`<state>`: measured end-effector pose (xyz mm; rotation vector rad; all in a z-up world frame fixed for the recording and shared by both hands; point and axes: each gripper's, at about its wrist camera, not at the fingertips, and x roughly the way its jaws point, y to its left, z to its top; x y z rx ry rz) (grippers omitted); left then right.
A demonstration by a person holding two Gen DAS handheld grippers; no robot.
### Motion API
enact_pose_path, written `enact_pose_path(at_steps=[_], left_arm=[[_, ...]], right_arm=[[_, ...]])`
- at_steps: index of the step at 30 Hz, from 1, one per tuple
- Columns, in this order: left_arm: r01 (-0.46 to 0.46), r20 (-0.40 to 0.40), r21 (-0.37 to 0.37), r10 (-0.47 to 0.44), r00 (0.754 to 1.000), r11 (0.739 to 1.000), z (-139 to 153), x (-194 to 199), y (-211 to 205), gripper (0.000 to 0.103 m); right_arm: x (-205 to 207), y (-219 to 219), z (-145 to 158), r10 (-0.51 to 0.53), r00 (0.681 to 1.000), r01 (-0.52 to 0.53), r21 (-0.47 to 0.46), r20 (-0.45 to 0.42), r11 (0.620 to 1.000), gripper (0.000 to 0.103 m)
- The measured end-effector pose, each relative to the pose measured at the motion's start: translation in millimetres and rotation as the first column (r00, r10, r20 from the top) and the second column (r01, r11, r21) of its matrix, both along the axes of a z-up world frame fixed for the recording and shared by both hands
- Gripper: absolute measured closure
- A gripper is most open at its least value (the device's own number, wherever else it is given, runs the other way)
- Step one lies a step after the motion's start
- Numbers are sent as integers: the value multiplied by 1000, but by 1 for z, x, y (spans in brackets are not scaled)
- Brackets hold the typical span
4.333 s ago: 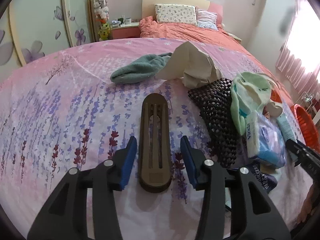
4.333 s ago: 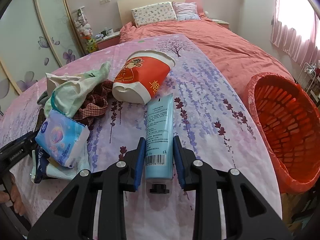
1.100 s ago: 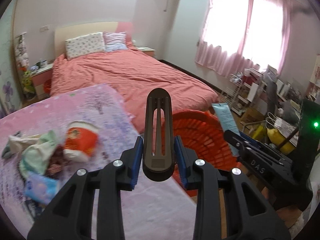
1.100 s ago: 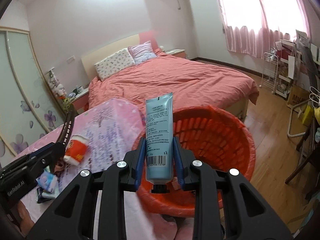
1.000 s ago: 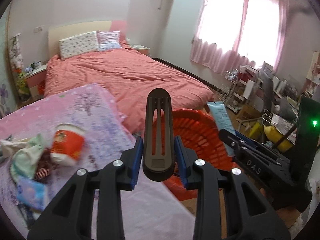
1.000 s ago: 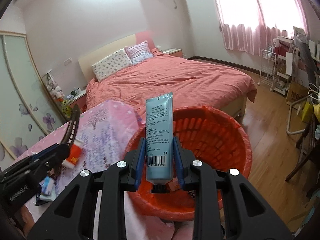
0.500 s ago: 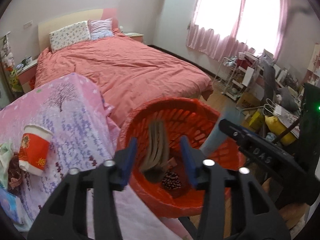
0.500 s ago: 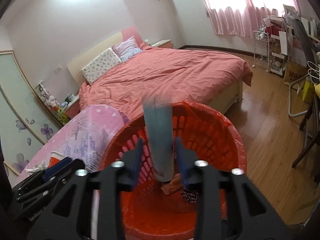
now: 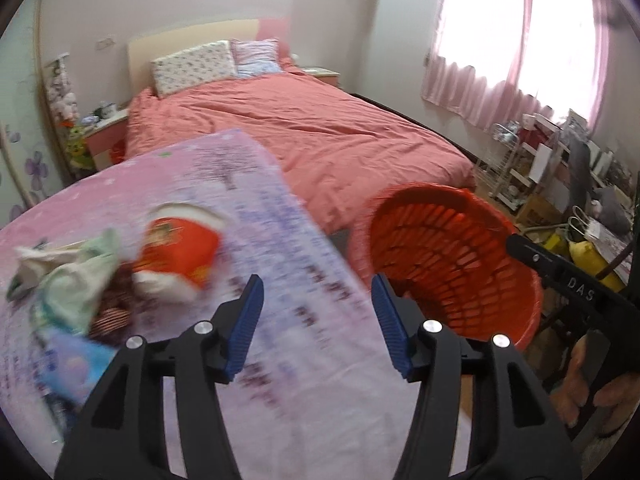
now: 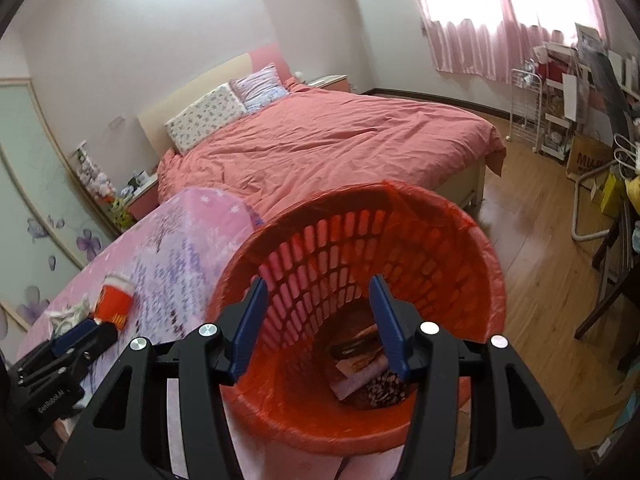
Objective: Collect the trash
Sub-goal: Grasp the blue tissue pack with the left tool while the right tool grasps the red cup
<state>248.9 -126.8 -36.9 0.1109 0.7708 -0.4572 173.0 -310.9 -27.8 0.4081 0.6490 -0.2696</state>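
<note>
The red slatted trash basket (image 10: 452, 264) stands beside the pink flowered table; it also shows in the left wrist view (image 9: 448, 256). Dropped trash (image 10: 368, 368) lies at its bottom. My right gripper (image 10: 318, 322) is open and empty, right above the basket's mouth. My left gripper (image 9: 318, 322) is open and empty over the table's right edge. On the table (image 9: 304, 380) lie a red and white paper cup (image 9: 180, 252), a pale green bag (image 9: 76, 280) and a blue tissue pack (image 9: 76, 364), all blurred.
A bed with a salmon cover (image 10: 332, 136) stands behind the table. Wooden floor (image 10: 548, 248), a white rack (image 10: 528, 108) and chairs are to the right. The cup on the table also shows in the right wrist view (image 10: 114, 300).
Both grippers opened over the basket and let go: the brown slotted piece and the blue tube fell in. The left gripper has since swung left, back toward the table.
</note>
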Motion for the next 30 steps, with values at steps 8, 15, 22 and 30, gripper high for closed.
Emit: enact_pose_path(at_steps=[8,15,22,30], left_arm=[[-152,51,31,150,987,988,8,-23,89,40],[-305,26,47,304,952,951,-2,-29,169,40],[-399,-27,20,399,917,917,-14,-30,219,40],[-341,-22,-34,341,940,939,-7,-22,193,18]], right_arm=[[2,55,-3,110,993,-111,-25,-35,994,49],[6,106,-7,213,975,-217,-46,-64,975,49],[14,148,-14,289,953,-295,-57,-96,954,49],[19,167,-21,321,939,-331,-72,-125,941,49]])
